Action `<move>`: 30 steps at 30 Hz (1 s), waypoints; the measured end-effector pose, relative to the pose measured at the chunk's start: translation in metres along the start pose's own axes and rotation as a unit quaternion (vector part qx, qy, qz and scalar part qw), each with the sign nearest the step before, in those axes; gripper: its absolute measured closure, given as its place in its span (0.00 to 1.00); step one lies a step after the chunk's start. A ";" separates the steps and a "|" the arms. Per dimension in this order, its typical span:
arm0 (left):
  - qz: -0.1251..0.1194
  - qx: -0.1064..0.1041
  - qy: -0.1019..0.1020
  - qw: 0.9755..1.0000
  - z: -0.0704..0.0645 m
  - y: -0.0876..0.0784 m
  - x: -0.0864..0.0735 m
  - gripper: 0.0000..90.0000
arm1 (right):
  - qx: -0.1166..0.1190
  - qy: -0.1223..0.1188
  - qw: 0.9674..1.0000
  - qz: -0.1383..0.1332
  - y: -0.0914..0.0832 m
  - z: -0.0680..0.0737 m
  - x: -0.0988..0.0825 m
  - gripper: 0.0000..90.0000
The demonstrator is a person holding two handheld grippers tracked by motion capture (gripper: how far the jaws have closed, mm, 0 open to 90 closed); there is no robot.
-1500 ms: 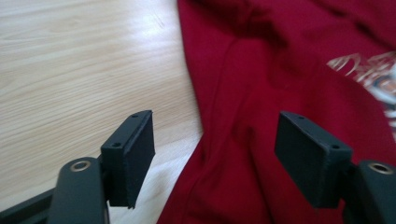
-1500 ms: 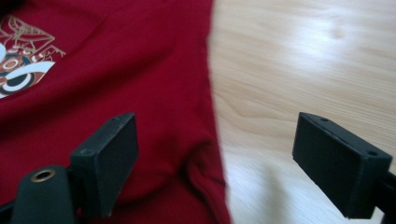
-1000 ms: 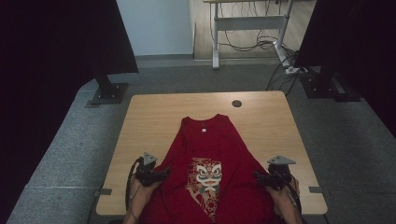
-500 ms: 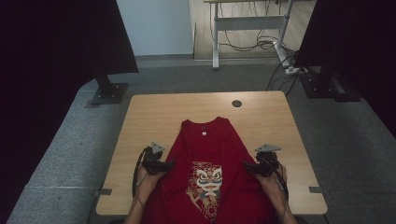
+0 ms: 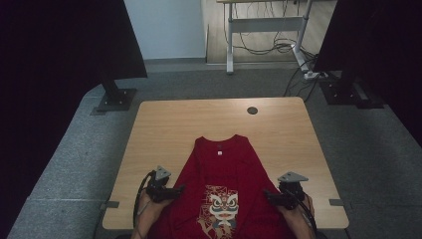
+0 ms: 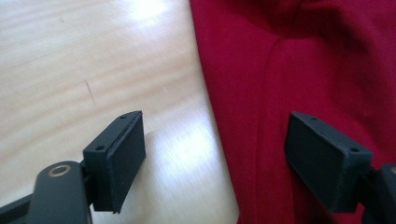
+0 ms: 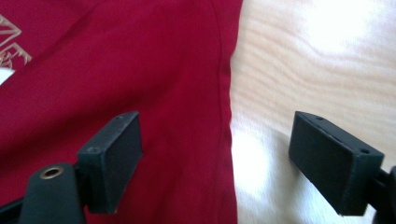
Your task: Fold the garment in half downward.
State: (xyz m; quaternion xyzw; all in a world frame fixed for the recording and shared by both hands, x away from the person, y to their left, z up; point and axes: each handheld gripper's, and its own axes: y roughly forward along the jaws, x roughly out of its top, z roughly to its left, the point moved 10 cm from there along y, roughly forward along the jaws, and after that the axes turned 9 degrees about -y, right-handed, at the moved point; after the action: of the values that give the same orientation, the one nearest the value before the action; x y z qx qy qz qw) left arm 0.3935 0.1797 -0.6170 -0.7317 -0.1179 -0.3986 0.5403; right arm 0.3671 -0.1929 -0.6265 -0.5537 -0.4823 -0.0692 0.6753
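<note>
— Where do your two grippers stand?

— Your left gripper (image 5: 178,189) sits at one side edge of the red shirt (image 5: 224,189), your right gripper (image 5: 267,195) at the other, both near the front of the wooden table (image 5: 169,124). From above, the shirt lies flat with its collar pointing away from you and a lion-face print (image 5: 221,205) between your hands.

— And the fingers?

— Released on both. In the left gripper view your gripper (image 6: 215,163) straddles the shirt (image 6: 299,70) hem: one finger over bare table (image 6: 93,56), the other over cloth. The right gripper view mirrors that, with the hem running between the spread fingers of the gripper (image 7: 229,163), and a corner of the print (image 7: 11,39) shows beyond one finger.
</note>
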 end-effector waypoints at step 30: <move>-0.007 0.005 -0.019 1.000 0.000 0.013 0.011 0.22 | -0.002 -0.008 1.000 -0.009 0.014 0.004 0.011 0.14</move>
State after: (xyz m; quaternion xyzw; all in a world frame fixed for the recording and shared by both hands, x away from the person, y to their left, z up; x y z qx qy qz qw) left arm 0.4085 0.1716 -0.6180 -0.7356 -0.1349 -0.3880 0.5387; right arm 0.3795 -0.1793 -0.6281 -0.5512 -0.4924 -0.0724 0.6696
